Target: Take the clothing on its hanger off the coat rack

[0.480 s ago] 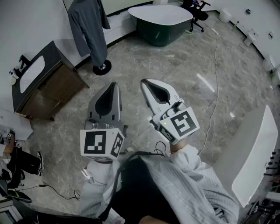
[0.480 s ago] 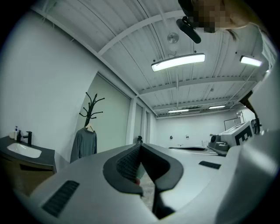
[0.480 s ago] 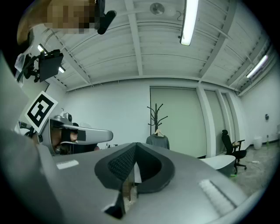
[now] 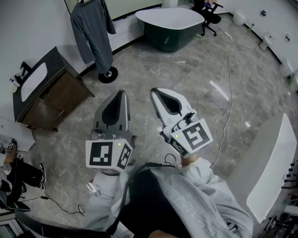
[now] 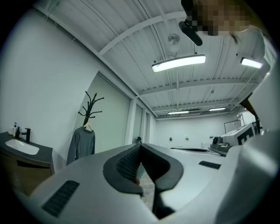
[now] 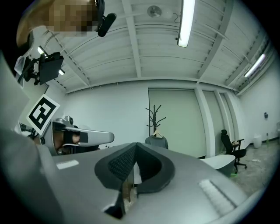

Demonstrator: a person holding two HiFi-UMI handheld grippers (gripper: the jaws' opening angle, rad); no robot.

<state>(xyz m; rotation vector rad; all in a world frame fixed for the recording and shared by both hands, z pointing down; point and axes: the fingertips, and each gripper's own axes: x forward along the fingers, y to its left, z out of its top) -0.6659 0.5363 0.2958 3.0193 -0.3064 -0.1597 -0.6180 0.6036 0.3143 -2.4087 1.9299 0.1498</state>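
Observation:
A grey long-sleeved garment hangs on a hanger from a black coat rack whose round base stands on the floor by the far wall. Both grippers are held side by side, well short of the rack. My left gripper is shut with nothing in it. My right gripper is also shut and empty. In the left gripper view the garment hangs at the left under the rack's branches. In the right gripper view the garment shows just above the shut jaws, straight ahead.
A dark cabinet with a white sink stands left of the rack. A dark green tub-shaped table with a white top and an office chair are at the back. A cable runs over the marble floor. A white table stands at the right.
The rack and the floor have slid slightly downward in the head view. Both grippers stay shut, side by side, in about the same place.

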